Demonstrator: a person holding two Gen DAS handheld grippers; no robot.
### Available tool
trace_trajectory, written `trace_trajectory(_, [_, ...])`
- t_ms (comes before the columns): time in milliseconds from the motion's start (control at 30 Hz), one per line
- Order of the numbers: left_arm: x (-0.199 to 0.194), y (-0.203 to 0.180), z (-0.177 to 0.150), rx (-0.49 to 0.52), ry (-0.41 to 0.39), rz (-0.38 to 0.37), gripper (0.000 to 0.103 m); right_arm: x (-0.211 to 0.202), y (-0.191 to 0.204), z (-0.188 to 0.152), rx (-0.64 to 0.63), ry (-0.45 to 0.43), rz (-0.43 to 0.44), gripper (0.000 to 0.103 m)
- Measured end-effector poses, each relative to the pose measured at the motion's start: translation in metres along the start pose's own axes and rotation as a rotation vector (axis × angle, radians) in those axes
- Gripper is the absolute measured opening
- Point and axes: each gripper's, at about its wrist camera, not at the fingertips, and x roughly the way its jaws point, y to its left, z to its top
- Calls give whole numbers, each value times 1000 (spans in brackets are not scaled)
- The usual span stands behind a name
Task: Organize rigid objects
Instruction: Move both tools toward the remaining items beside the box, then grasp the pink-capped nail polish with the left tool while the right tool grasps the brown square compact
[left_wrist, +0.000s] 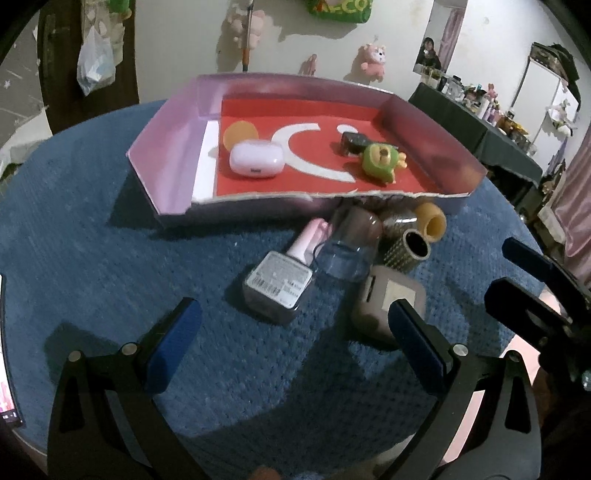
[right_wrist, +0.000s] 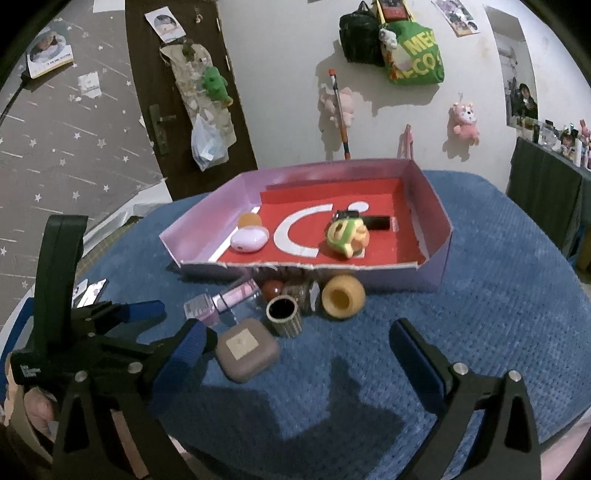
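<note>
both grippers hover empty over the blue cloth (left_wrist: 92, 236) — jaws spread wide.

the left gripper (left_wrist: 291, 332) and right gripper (right_wrist: 299, 343) hold nothing; the taupe square case (right_wrist: 246, 350), nail polish bottle (left_wrist: 280, 280) and yellow spool (right_wrist: 342, 297) lie just before the pink tray (right_wrist: 207, 221) — earbud case (left_wrist: 255, 159) and green toy (left_wrist: 380, 162) inside it.

Your left gripper (left_wrist: 295, 328) and right gripper (right_wrist: 299, 347) share black frames, blue finger pads, and silver screws.

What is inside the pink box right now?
Inside the pink box: a white earbud case, an orange disc behind it, a green toy, and a black block partly hidden behind that toy.
</note>
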Motion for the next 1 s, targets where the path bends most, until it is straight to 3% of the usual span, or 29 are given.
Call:
trace_trajectory(167, [4,6,-2,-13,3,7,102,10,0,-4,-4,38,1,88])
trace_trajectory(300, [6,12,0,-24,-1,10,100,18,7,-8,-20,63,29,86])
trace_trajectory(400, [10,18,2,-35,8,10,89,25,16,-12,-45,85,50,83])
trace_trajectory(567, [14,24,8,-19,-1,25,81,39,33,-22,-106,113,70,70])
trace_trajectory(867, [17,23,10,15,-27,18,75,56,47,-29,-181,52,40,63])
trace_trajectory(1000, [15,21,8,26,-42,-13,62,60,45,-26,-181,41,50,60])
